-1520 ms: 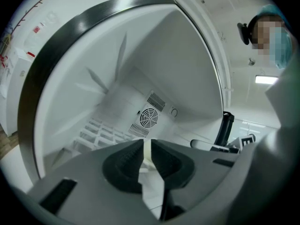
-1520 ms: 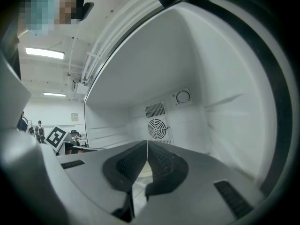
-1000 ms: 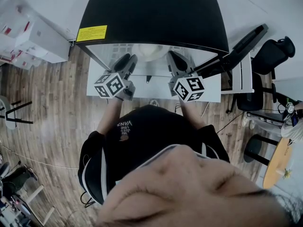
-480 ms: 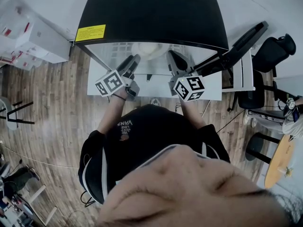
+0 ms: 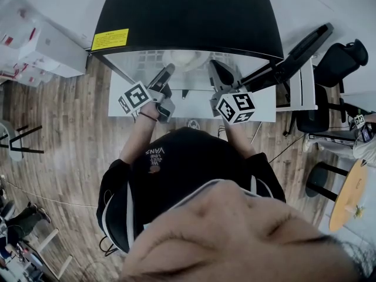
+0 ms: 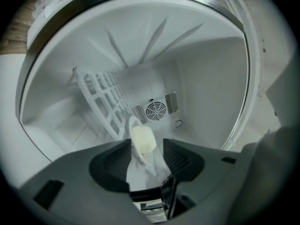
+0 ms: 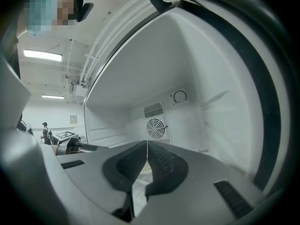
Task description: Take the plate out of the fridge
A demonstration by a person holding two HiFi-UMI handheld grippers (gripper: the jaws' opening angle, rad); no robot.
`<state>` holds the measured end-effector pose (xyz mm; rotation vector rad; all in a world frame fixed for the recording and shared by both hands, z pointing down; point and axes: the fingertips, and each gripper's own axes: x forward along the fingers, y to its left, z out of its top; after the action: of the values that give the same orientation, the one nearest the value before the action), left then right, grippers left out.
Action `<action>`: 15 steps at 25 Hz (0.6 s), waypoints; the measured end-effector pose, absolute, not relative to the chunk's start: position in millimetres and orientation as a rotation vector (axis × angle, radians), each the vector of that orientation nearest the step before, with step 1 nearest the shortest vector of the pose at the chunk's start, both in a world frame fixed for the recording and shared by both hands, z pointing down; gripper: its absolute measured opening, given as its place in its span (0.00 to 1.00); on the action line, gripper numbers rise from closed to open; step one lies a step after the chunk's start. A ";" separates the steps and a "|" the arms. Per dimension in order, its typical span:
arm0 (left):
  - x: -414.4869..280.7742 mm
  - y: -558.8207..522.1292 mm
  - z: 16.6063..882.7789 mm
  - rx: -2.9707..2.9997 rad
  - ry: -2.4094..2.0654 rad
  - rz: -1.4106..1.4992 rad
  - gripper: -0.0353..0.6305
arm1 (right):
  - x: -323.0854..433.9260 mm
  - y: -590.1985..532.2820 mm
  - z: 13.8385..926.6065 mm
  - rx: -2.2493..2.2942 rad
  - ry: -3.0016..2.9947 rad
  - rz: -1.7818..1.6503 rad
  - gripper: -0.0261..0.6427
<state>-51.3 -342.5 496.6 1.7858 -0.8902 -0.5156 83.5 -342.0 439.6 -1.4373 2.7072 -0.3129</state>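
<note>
The black fridge [image 5: 188,16] stands open, its door [image 5: 294,54] swung out to the right. A white plate [image 5: 185,57] with a pale yellow block [image 6: 143,138] on it sits on the shelf inside. My left gripper [image 5: 166,73] reaches in, rolled onto its side. In the left gripper view its jaws [image 6: 146,146] stand open and have just been opening. The plate [image 6: 135,134] shows in the gap just beyond the tips, and the pads do not press on it. To the plate's right my right gripper [image 5: 218,72] points into the fridge, shut [image 7: 147,146] with nothing in it.
A white wire rack [image 6: 101,97] and a round fan grille [image 6: 156,110] line the fridge interior. White boxes [image 5: 41,46] lie on the wooden floor at left. At right are an office chair [image 5: 338,69] and a round wooden table [image 5: 346,198].
My left gripper has rolled, its marker cube tipping over, and has edged a little deeper towards the plate. The right gripper has stayed put.
</note>
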 end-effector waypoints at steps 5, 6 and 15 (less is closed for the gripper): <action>-45.5 -341.6 499.9 1.700 -0.846 -0.539 0.35 | 83.4 -343.5 438.7 -1.433 2.704 -0.315 0.06; -46.0 -342.1 500.9 1.682 -0.849 -0.547 0.34 | 83.5 -343.6 438.9 -1.432 2.705 -0.317 0.06; -47.2 -342.2 509.2 1.563 -0.867 -0.573 0.22 | 83.1 -342.5 442.0 -1.423 2.708 -0.332 0.06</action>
<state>-47.2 -342.2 509.2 1.5626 -0.8668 -0.5728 83.1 -342.5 442.0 -1.4227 2.7079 -0.3322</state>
